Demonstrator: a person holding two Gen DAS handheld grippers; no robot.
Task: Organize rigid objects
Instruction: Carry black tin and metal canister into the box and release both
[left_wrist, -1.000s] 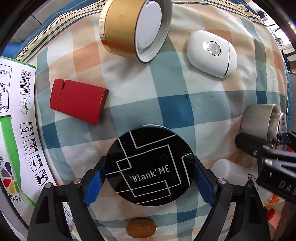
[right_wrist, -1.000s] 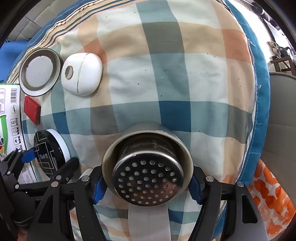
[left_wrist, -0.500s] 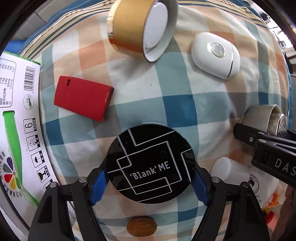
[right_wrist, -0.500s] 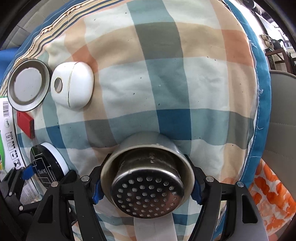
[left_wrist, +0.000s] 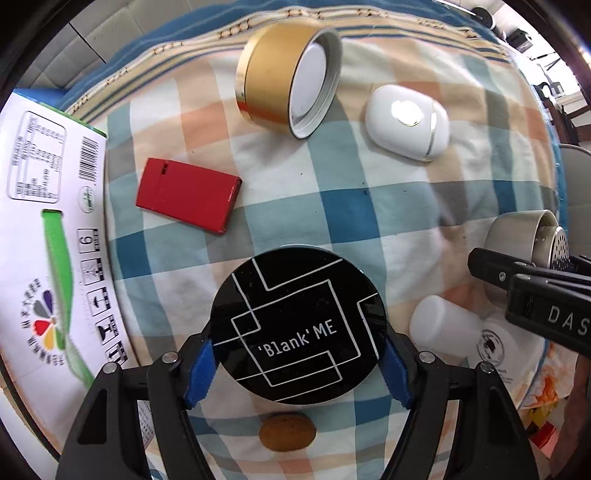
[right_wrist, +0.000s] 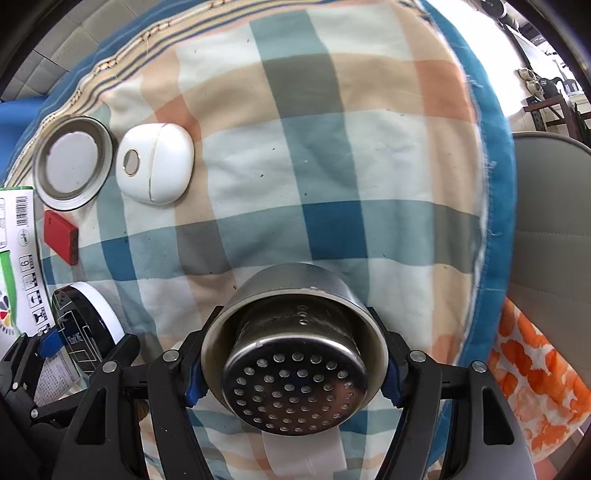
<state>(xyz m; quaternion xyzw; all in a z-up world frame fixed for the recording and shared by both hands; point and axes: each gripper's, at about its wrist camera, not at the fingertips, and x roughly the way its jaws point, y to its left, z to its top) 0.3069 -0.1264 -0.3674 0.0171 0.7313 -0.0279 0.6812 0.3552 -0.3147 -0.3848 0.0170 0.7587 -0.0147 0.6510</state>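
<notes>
My left gripper (left_wrist: 297, 369) is shut on a round black compact (left_wrist: 298, 325) printed "Blank ME", held just above the checked cloth (left_wrist: 332, 206). My right gripper (right_wrist: 293, 369) is shut on a steel strainer cup (right_wrist: 295, 350) with a perforated bottom facing the camera; it also shows in the left wrist view (left_wrist: 528, 236). On the cloth lie a gold lid (left_wrist: 280, 74) on its side, a white oval case (left_wrist: 406, 122) and a red flat box (left_wrist: 188, 195). The compact also shows in the right wrist view (right_wrist: 85, 325).
A white printed carton (left_wrist: 48, 240) lies along the left edge of the cloth. A white bottle (left_wrist: 454, 332) lies at right under the right gripper. A brown nut (left_wrist: 286, 432) sits below the compact. A grey chair (right_wrist: 554, 221) stands beyond the cloth's right edge.
Both grippers have drawn back and up a little with their objects; the cloth objects sit lower in view and more of the cloth's far edge shows.
</notes>
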